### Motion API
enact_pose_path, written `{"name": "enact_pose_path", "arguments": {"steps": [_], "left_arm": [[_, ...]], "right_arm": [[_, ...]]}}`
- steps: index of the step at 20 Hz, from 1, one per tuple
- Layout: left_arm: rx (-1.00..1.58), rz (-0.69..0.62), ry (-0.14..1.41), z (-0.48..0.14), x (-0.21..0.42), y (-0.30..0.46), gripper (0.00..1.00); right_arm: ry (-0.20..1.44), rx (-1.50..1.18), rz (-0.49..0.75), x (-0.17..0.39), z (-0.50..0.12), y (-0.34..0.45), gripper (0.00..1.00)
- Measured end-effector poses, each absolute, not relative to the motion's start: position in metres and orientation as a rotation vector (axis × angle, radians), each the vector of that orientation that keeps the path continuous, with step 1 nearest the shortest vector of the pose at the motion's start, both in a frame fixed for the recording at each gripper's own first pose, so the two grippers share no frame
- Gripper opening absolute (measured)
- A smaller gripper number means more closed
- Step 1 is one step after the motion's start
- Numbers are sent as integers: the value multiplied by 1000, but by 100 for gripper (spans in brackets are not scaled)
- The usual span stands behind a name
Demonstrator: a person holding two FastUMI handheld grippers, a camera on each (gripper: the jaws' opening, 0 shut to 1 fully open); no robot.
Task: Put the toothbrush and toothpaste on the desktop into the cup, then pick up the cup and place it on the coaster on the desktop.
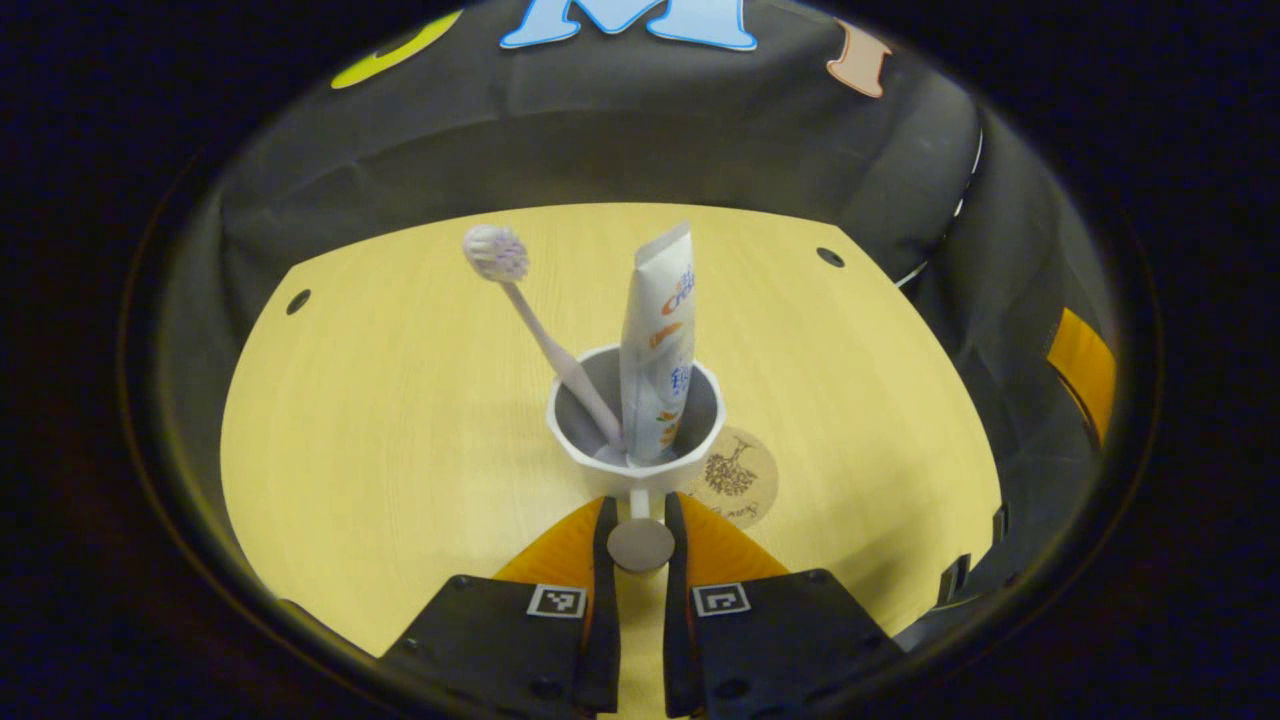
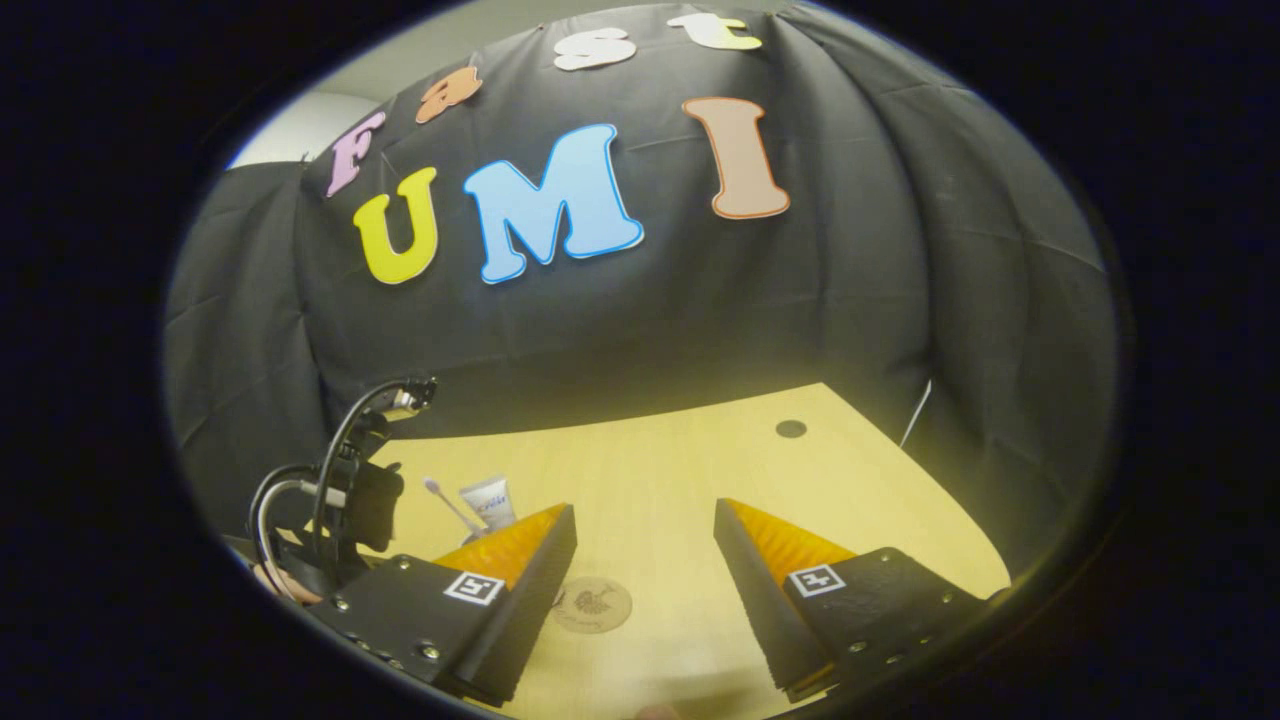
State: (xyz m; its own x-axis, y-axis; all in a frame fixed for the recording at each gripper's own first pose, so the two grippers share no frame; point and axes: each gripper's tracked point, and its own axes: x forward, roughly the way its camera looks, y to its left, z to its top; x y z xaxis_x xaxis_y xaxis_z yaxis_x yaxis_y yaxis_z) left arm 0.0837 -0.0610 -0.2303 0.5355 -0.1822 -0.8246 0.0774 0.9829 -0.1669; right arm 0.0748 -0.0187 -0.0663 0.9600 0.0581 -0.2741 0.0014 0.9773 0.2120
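Left gripper (image 1: 640, 520): jaws nearly together, pinching the round-ended handle tab of the white plastic cup (image 1: 636, 420) from both sides. Cup sits just ahead of the fingertips, over the pale yellow wood-grain desktop (image 1: 400, 430); cannot tell if its base touches the surface. Inside the cup: a pale lilac toothbrush (image 1: 540, 335) leaning left, bristle head up, and a white toothpaste tube (image 1: 657, 345) with orange and blue print, standing near upright with the flat crimped end on top. Round brown coaster (image 1: 735, 478) with a dark tree drawing lies flat on the desktop just beside the cup, to its right, part hidden by the cup wall.

Right gripper (image 2: 640, 560): jaws spread wide, nothing between them, hanging above the desktop. In the right gripper view the coaster lies near its left finger, and further left the toothbrush head and tube top show beside the left gripper's black body and cables.
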Motion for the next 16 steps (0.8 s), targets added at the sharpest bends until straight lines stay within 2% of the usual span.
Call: {"name": "enact_pose_path", "arguments": {"steps": [1,16], "left_arm": [[-119,-160,998,-232,83,-64,20],[-57,-185,961,-236,80,-115,20]], "right_arm": [[285,215,20,74,-67,-23,88],[310,210,13,54,-77,-53,88]]}}
